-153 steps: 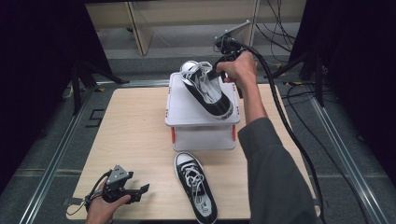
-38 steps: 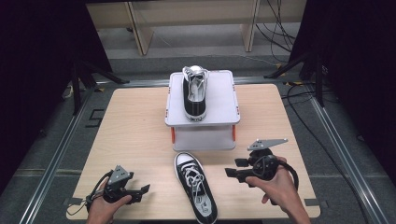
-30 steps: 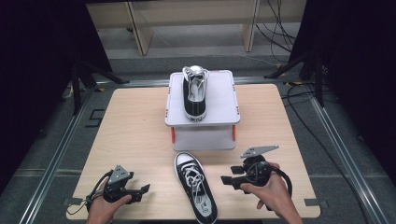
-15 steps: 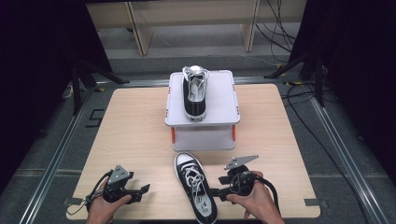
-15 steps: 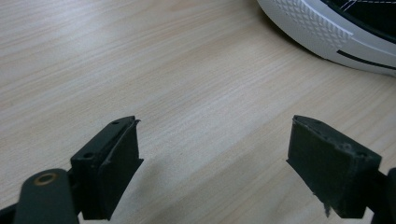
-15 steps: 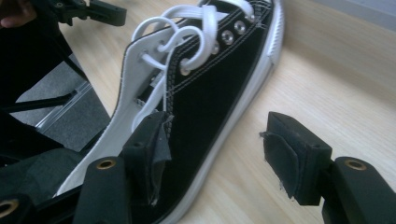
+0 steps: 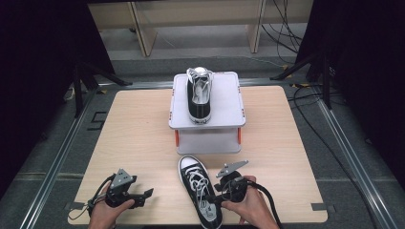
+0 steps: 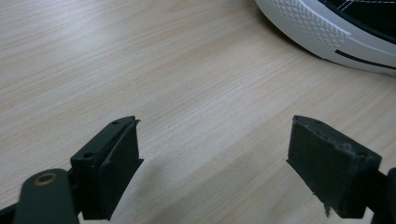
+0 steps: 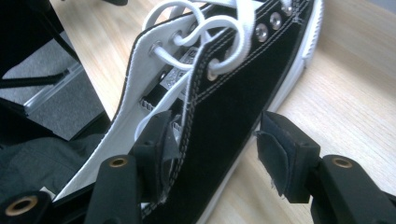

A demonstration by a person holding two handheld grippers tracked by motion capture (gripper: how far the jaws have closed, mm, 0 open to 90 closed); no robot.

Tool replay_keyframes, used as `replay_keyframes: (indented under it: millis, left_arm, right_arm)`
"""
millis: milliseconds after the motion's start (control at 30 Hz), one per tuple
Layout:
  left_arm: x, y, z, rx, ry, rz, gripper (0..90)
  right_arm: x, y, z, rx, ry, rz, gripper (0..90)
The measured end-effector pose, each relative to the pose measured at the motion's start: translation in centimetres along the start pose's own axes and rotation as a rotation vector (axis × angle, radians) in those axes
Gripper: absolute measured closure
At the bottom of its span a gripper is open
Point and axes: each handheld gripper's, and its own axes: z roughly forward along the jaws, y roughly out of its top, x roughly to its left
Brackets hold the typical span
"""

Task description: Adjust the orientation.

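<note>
A black-and-white high-top sneaker [image 7: 199,95] stands on a white box [image 7: 229,102] at the table's middle back. Its mate [image 7: 198,193] lies on the table near the front edge, toe toward the box. My right gripper [image 7: 216,199] is at this shoe's right side. In the right gripper view it [image 9: 219,149] is open and straddles the black side wall [image 9: 233,116], with one jaw inside the shoe and one outside. My left gripper [image 7: 144,194] rests at the front left, open over bare wood [image 8: 215,158], with the shoe's white toe [image 8: 327,28] farther off.
The wooden table [image 7: 129,129] has bare room to the left and right of the box. Its front edge is just under both hands. Cables [image 7: 305,95] and dark stands lie on the floor around the table.
The right gripper has moved left from the table's right front to the near shoe, and its jaws now straddle the shoe's side. The left gripper has stayed put.
</note>
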Motion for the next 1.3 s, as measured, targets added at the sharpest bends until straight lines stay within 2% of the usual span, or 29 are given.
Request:
replay_keyframes:
  millis: [100,133,167,200,233,267,367,433,500,600,700,767,800,833,867,900,933,1067,1167,1300]
  left_arm:
    - [0.0,0.0,0.1,0.001,-0.001,0.005,16.2]
    - [0.1,0.0,0.1,0.003,-0.001,0.006,16.1]
    - [0.0,0.0,0.0,0.003,0.001,0.005,16.2]
    - [0.0,0.0,0.0,-0.001,-0.001,0.002,16.2]
    - [0.0,0.0,0.0,0.003,0.002,0.007,16.2]
    - [0.0,0.0,0.0,0.002,0.001,0.003,16.2]
    - [0.0,0.0,0.0,-0.001,-0.005,-0.002,16.2]
    - [-0.1,0.0,0.0,-0.003,-0.002,-0.001,16.2]
    - [0.0,0.0,0.0,0.0,-0.002,0.0,16.2]
    - [0.0,0.0,0.0,0.005,0.004,0.007,16.2]
    - [0.0,0.0,0.0,0.001,0.0,0.002,16.2]
    - [0.0,0.0,0.0,0.003,0.003,0.006,16.2]
    - [0.0,0.0,0.0,0.003,0.003,0.007,16.2]
    - [-0.1,0.0,0.0,-0.007,-0.006,-0.007,16.2]
    - [-0.1,0.0,0.0,-0.006,0.0,-0.002,16.2]
    - [0.0,0.0,-0.1,0.001,0.004,0.01,16.2]
    - [0.0,0.0,0.0,-0.003,0.002,0.009,16.2]
    - [0.0,0.0,0.0,-0.003,0.0,0.001,16.2]
    - [0.0,0.0,0.0,0.001,0.004,0.011,16.2]
    - [0.0,0.0,0.0,-0.004,-0.003,0.004,16.2]
  right_arm:
    - [0.2,0.3,0.4,0.015,-0.025,-0.012,50.4]
    - [0.2,0.4,0.5,0.014,-0.031,-0.041,54.1]
    - [0.3,0.6,0.6,0.025,-0.042,-0.04,59.8]
    - [0.5,0.6,0.5,0.034,-0.028,-0.035,64.0]
    - [0.5,0.8,0.4,0.029,-0.009,-0.065,70.4]
    - [0.4,1.1,0.1,0.038,-0.028,-0.098,76.4]
    - [0.4,1.2,-0.1,0.053,-0.044,-0.113,81.2]
    - [0.0,1.3,-0.4,0.057,-0.087,-0.139,85.0]
    - [-0.5,1.5,-0.9,0.061,-0.094,-0.117,86.9]
    - [-1.0,1.6,-0.8,0.052,-0.07,-0.119,85.8]
    - [-1.2,2.0,-0.9,0.059,-0.05,-0.099,77.6]
    - [-1.3,2.1,-0.8,0.065,-0.044,-0.1,76.1]
    - [-1.4,2.6,-0.7,0.089,-0.03,-0.092,74.6]
    - [-1.4,2.6,-0.7,0.089,-0.03,-0.092,74.6]
    - [-1.6,2.9,-0.6,0.118,-0.018,-0.105,74.2]
    - [-1.5,3.2,-0.6,0.139,-0.022,-0.092,74.2]
    - [-1.5,3.8,-0.4,0.17,-0.035,-0.103,74.2]
    - [-1.5,4.6,-0.1,0.207,-0.035,-0.122,72.9]
    - [-1.8,5.2,0.5,0.241,-0.025,-0.105,71.3]
    - [-1.9,5.7,0.7,0.277,-0.027,-0.099,69.1]
